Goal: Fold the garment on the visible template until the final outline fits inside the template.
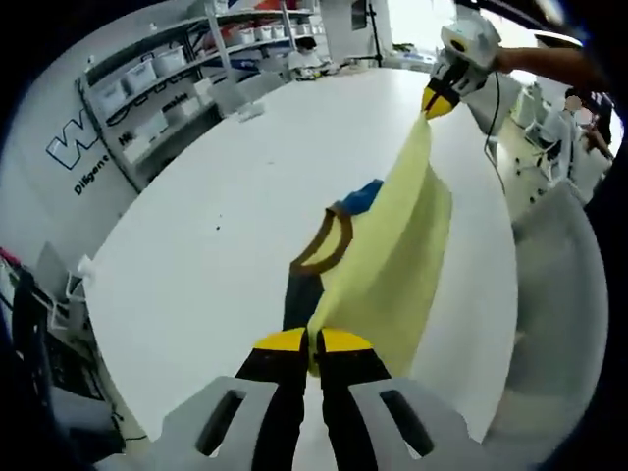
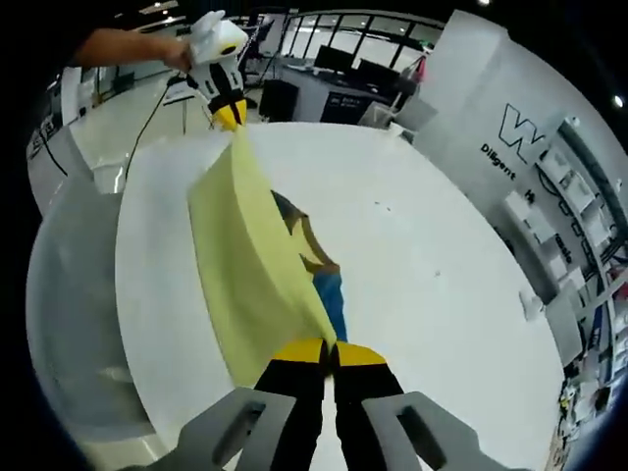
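Left gripper (image 1: pixel 312 343) at bottom centre of the left gripper view, jaws closed on one corner of the yellow garment (image 1: pixel 392 265). Right gripper (image 2: pixel 329 349) likewise pinched on the other corner at bottom centre of its view. Garment stretched taut between the 2, lifted over the white table (image 1: pixel 216 186). Brown collar (image 1: pixel 329 245) hangs mid-frame, blue patch (image 1: pixel 363 194) just above it.

The shirt (image 1: pixel 397 245) is soft, thin cloth, pale yellow and matt, with a brown collar (image 1: pixel 329 240). The table (image 1: pixel 216 196) is white, smooth and a little shiny. The gripper (image 1: pixel 314 343) looks like hard plastic, yellow and black tips, grey body.
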{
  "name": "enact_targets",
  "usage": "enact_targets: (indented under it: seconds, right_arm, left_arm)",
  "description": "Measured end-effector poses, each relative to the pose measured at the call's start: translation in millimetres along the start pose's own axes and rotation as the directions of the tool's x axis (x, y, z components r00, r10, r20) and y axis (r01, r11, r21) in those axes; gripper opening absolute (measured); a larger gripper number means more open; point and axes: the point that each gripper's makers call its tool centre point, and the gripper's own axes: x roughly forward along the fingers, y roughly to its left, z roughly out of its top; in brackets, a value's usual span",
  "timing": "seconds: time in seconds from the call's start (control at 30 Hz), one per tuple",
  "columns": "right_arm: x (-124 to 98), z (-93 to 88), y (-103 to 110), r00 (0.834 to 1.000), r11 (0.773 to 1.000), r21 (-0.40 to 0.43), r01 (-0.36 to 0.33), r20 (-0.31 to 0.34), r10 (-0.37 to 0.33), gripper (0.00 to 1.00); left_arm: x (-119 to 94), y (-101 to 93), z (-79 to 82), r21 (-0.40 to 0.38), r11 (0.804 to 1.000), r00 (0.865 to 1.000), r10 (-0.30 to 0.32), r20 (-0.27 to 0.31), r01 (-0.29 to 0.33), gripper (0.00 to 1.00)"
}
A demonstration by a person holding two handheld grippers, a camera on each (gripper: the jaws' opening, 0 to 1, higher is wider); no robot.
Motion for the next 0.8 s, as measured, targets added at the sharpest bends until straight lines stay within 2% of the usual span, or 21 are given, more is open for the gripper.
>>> enact_targets:
  seconds: [0.2,0.37,0.6,0.8]
  right_arm:
    - [22,-4.4,-14,1.0,0.999,0.031,0.017,-0.024,-0.016,0.0]
    - [39,-2.5,-23,1.0,0.998,0.064,0.024,-0.019,-0.023,0.0]
    - [65,-7.9,-37,0.999,0.989,0.144,0.045,-0.03,-0.041,0.0]
    - [86,-20.6,-34,0.998,0.982,0.183,0.037,-0.06,-0.026,0.0]
  left_arm:
    - [18,10.0,-0.9,0.012,1.0,1.0,0.002,-0.011,-0.002,0.02]
    - [30,18.6,-8.6,-0.018,1.0,0.999,0.007,-0.04,-0.007,0.02]
    - [47,31.3,-15.6,-0.05,0.999,0.999,0.018,-0.043,-0.02,0.02]
    - [67,34.7,-24.1,-0.106,0.994,0.998,0.008,-0.064,-0.015,0.02]
